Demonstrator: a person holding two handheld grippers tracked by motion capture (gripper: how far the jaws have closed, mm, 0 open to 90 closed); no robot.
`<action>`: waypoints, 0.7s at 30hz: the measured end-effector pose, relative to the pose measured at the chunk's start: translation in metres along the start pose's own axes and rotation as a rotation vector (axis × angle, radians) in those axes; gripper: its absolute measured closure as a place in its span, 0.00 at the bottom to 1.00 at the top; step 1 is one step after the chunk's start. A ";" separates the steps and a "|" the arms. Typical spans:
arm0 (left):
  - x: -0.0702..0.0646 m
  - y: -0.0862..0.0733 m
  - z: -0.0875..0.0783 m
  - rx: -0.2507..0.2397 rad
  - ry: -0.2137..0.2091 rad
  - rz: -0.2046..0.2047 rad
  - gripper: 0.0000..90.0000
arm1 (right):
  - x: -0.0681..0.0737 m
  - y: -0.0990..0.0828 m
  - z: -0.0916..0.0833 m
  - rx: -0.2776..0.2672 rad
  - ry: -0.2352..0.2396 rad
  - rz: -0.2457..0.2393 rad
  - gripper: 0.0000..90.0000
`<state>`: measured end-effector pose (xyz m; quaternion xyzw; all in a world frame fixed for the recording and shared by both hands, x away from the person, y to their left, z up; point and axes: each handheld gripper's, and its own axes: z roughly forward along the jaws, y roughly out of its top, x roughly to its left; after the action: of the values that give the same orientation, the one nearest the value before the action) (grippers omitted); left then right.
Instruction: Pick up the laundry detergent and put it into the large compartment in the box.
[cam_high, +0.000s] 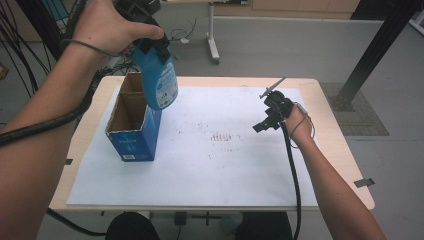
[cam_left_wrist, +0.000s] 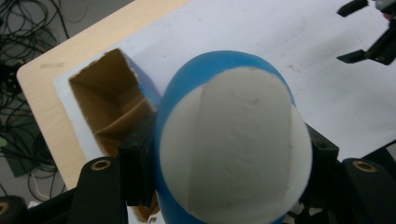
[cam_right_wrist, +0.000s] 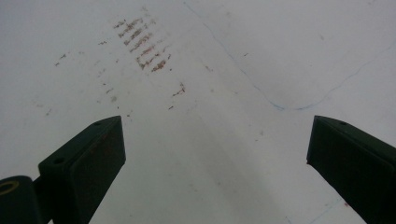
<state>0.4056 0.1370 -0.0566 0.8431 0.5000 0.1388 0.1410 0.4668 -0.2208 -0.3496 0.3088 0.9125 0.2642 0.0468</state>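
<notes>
Blue plastic bottle (cam_high: 160, 80) held in the air above the left part of the worktop (cam_high: 330, 130), clenched between the jaws of the left gripper (cam_high: 150, 47), neck up and base down, tilted a little. Glossy blue body, pale label with small print on the side facing the high view. In the left gripper view, bottle (cam_left_wrist: 231, 140) seen end-on: rounded blue shell with a broad white, matte face across most of it, a faint crease running down that face, black jaws pressed against both flanks. Base of the bottle hanging just over the open top of a blue cardboard box (cam_high: 132, 127), at the box's far right corner; whether bottle and box touch, cannot tell. Box standing upright on a white paper sheet (cam_high: 225, 175), flaps open, brown inside, a cardboard divider visible in the left gripper view (cam_left_wrist: 112, 105), blue printed outside with a small white label low on the near face.

Right gripper (cam_high: 267, 120) low over the right part of the sheet, well apart from bottle and box, jaws released and spread wide with nothing between them. In the right gripper view, the two black jaws (cam_right_wrist: 215, 154) over bare white paper with a patch of brownish smudges (cam_right_wrist: 142, 44) and thin blue pen lines
</notes>
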 end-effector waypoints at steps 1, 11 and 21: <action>0.003 -0.001 0.000 0.003 0.006 -0.009 0.41 | 0.000 0.000 0.000 0.000 0.000 -0.002 0.05; 0.047 -0.014 0.012 0.026 0.053 -0.151 0.42 | 0.000 0.002 0.000 0.001 0.000 -0.007 0.05; 0.077 -0.024 0.020 0.031 0.085 -0.263 0.42 | -0.001 0.001 0.000 0.003 -0.001 0.002 0.05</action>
<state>0.4297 0.2136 -0.0771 0.7657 0.6139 0.1470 0.1235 0.4683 -0.2208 -0.3488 0.3100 0.9125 0.2628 0.0467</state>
